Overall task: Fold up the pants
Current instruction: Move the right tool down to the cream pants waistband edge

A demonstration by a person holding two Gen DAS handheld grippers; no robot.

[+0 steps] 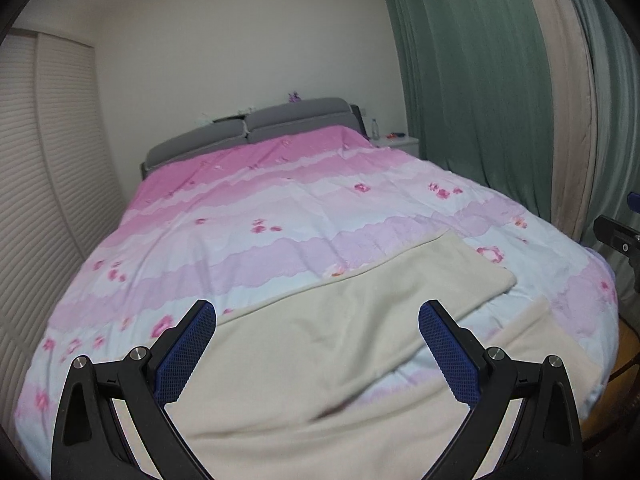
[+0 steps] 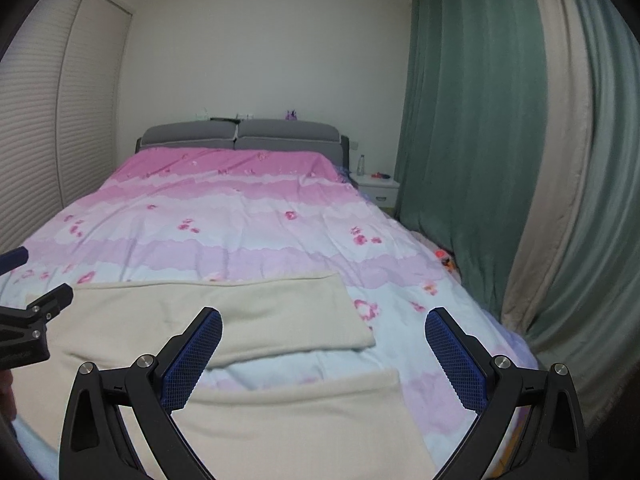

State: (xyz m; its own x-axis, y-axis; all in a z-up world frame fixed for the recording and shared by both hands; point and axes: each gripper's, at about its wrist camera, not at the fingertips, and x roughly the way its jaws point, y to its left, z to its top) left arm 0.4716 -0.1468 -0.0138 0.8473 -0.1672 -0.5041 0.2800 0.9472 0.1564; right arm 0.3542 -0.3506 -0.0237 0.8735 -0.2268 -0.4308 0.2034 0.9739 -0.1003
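Cream pants (image 1: 328,344) lie spread flat on the near end of the bed, both legs reaching toward the right. In the right wrist view the pants (image 2: 224,320) show one leg farther and one leg nearer, with a strip of duvet between them. My left gripper (image 1: 318,344) is open and empty, hovering above the pants near the waist part. My right gripper (image 2: 324,354) is open and empty above the gap between the legs. The left gripper also shows at the left edge of the right wrist view (image 2: 32,316).
The bed carries a pink and white flowered duvet (image 2: 240,216) with a grey headboard (image 2: 240,134) at the far end. A ribbed wardrobe (image 2: 52,140) stands left. Green and beige curtains (image 2: 500,140) hang right, next to a white nightstand (image 2: 378,188) with a bottle.
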